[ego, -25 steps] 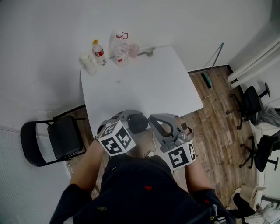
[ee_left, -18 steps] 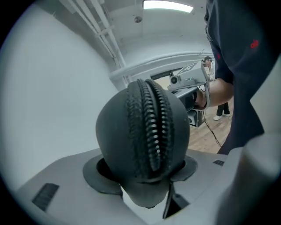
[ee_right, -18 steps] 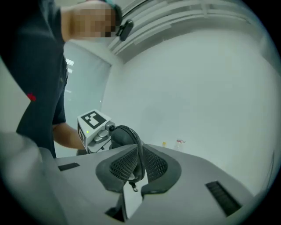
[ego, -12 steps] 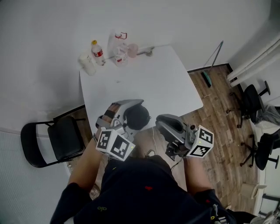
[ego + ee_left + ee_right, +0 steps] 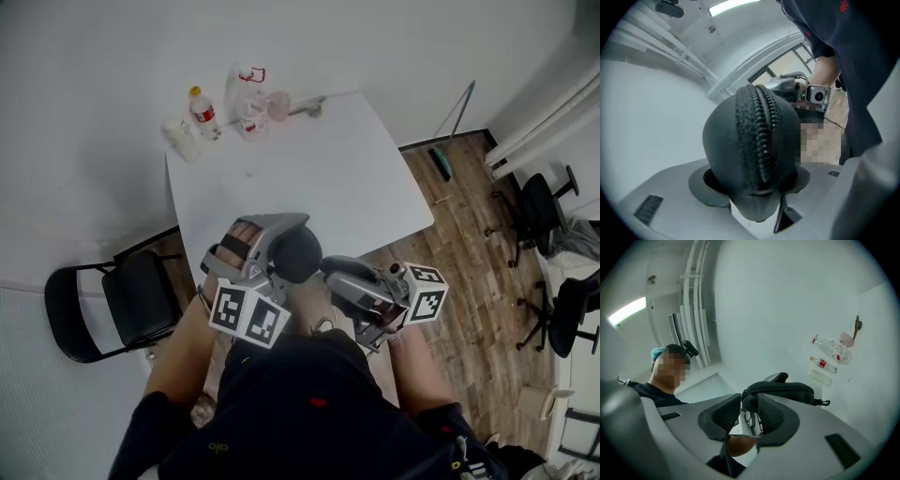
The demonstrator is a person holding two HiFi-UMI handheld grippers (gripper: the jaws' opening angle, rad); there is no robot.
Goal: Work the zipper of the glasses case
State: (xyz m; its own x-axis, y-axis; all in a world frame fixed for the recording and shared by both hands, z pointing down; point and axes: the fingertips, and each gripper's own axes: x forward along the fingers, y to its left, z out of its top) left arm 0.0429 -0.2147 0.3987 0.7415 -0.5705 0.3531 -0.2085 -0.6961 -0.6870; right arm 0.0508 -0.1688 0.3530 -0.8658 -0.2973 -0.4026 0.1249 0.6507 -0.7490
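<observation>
Left tool (image 5: 752, 183) clamps the black fabric glasses case (image 5: 740, 140) by one end, pads pressing its sides. It's in the air over the near edge of the white counter (image 5: 309, 159). The black coil zipper (image 5: 762, 136) looks closed along the visible stretch. Right tool (image 5: 743, 416) is just beside the case's other end, jaws opening, nothing between them. Reads as a re-grip step. The small tab at that end is possibly the pull, too small to tell. Next: pads onto the pull, pinch, draw along the teeth.
</observation>
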